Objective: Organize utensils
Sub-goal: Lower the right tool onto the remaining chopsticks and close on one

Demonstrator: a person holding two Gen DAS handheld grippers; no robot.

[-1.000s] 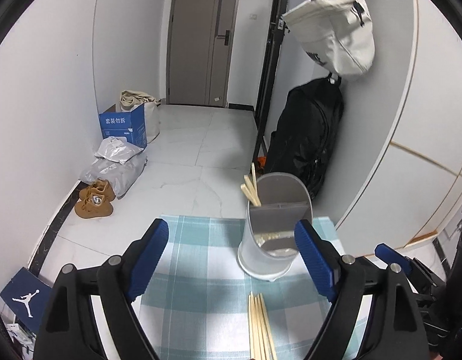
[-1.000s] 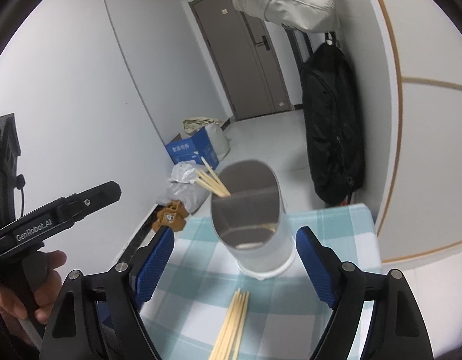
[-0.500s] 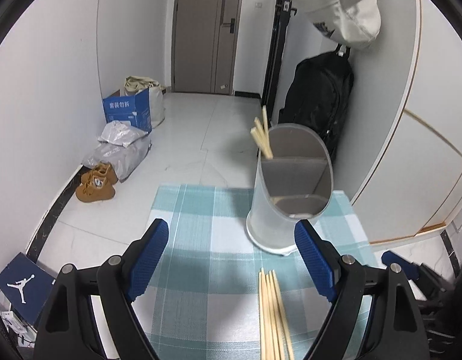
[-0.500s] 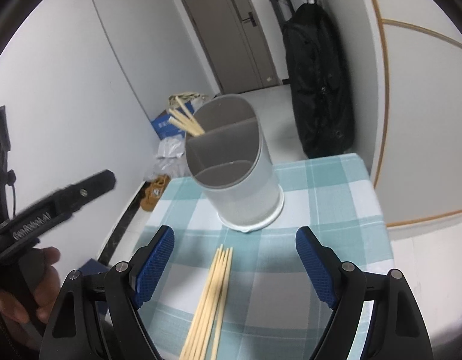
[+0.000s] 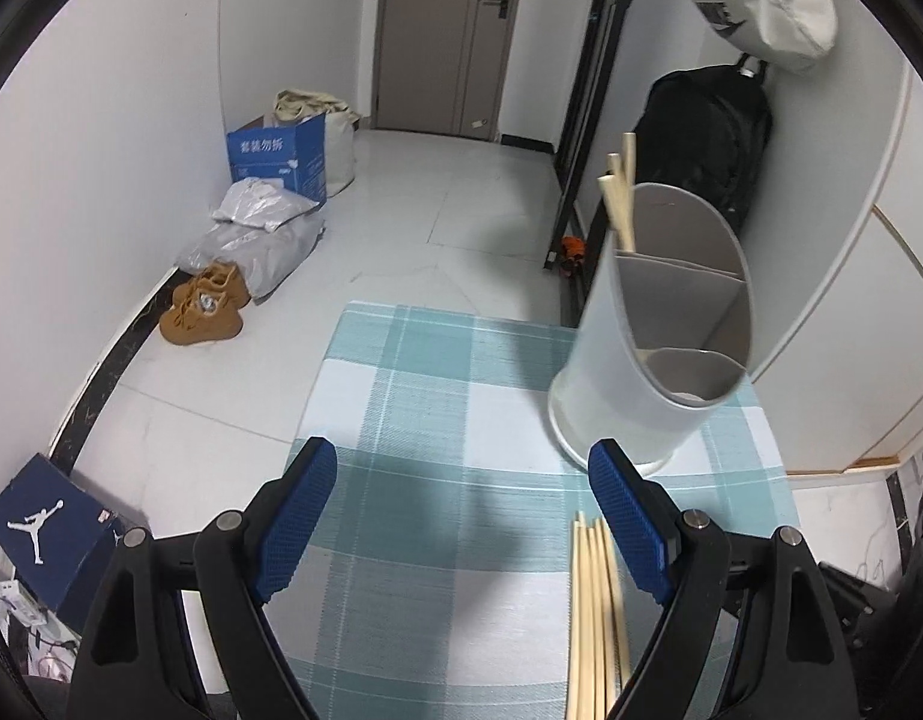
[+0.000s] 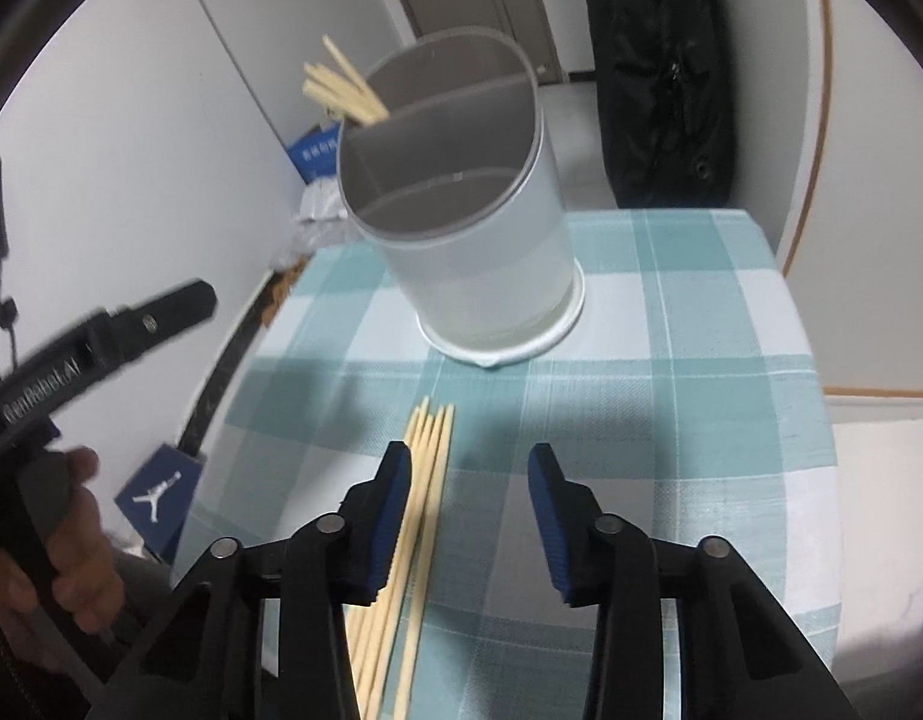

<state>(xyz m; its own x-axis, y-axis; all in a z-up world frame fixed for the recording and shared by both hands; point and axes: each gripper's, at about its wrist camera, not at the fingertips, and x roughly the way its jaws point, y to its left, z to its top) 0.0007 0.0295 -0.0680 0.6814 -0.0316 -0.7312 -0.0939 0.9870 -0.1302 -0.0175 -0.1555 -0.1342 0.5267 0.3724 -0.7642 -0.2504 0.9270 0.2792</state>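
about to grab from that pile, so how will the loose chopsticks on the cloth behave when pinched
The loose chopsticks look thin, stiff and light, so they should lift without bending. Several lie side by side touching, so the closing right gripper may catch more than one or scatter the rest. They look smooth and narrow, so one could pivot or slide between the pads. The checked cloth may bunch underneath.

A bundle of pale wooden chopsticks (image 6: 426,498) lies flat and side by side on the checked cloth, tips toward the holder. The grey holder (image 6: 479,252), an upright divided cylinder, stands just beyond them; more chopsticks (image 6: 341,87) lean out of its far compartment.
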